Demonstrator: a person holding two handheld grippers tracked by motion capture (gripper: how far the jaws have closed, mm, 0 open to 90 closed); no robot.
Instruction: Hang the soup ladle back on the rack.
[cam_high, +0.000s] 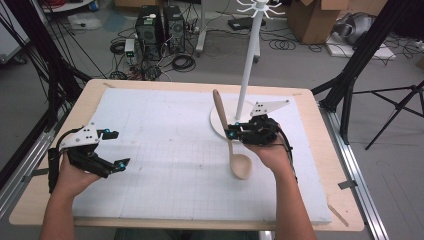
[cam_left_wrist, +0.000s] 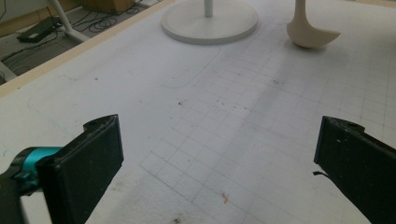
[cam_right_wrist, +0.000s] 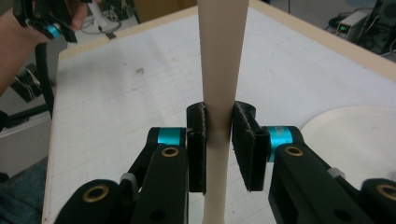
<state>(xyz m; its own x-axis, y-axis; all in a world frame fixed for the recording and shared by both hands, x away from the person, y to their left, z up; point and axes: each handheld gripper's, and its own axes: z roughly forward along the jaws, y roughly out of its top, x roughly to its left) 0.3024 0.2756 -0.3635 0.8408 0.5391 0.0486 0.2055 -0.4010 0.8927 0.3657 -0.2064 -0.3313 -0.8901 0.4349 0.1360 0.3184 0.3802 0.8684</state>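
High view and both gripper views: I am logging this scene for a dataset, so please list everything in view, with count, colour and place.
Spoon: 1, pale wood, bowl low over the mat, handle clamped in the right gripper.
Stand: 1, white, round base at the mat's far right.
Mat: 1, white, gridded, covering the table.
Table: 1, light wood.
Boxes: cardboard, on the floor beyond.
Left gripper: black, open, near left.
Right gripper: black, shut on the spoon.

The long pale beige wooden spoon (cam_high: 231, 140) has one plain colour. The flat white foam mat (cam_high: 165, 150) carries a thin grey grid pattern. The two-jaw right gripper (cam_right_wrist: 218, 144) is black with turquoise rings. The round stand base (cam_left_wrist: 210, 21) is white.
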